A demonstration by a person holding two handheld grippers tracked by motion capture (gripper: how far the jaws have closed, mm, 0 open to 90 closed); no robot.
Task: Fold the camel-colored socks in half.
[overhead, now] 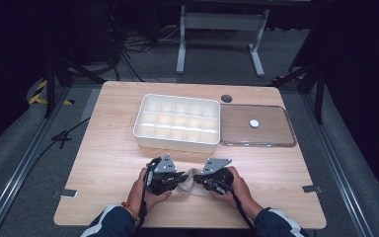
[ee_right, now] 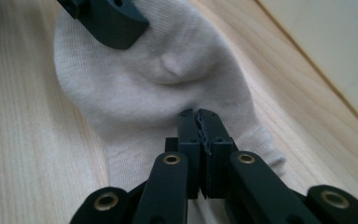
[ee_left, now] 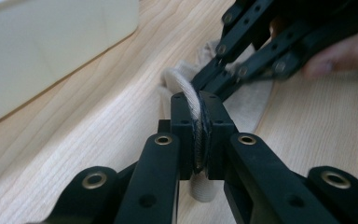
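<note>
A pale beige sock point(overhead: 189, 177) lies on the wooden table near its front edge, between my two grippers. My left gripper point(overhead: 180, 178) is shut on a fold of the sock point(ee_left: 251, 100), and the fabric shows pinched between its jaws point(ee_left: 199, 135). My right gripper point(overhead: 198, 180) faces it from the right, and its jaws point(ee_right: 198, 116) are shut on the sock point(ee_right: 140, 88) near the middle of the cloth. The two grippers' tips are almost touching. One of the left gripper's jaws enters at the upper left of the right gripper view.
A white tray point(overhead: 177, 141) with several empty compartments stands just behind the grippers. To its right lies a clear lid point(overhead: 237, 128) with a white disc point(overhead: 254, 123) on it. A dark round hole point(overhead: 226, 98) sits near the table's far edge.
</note>
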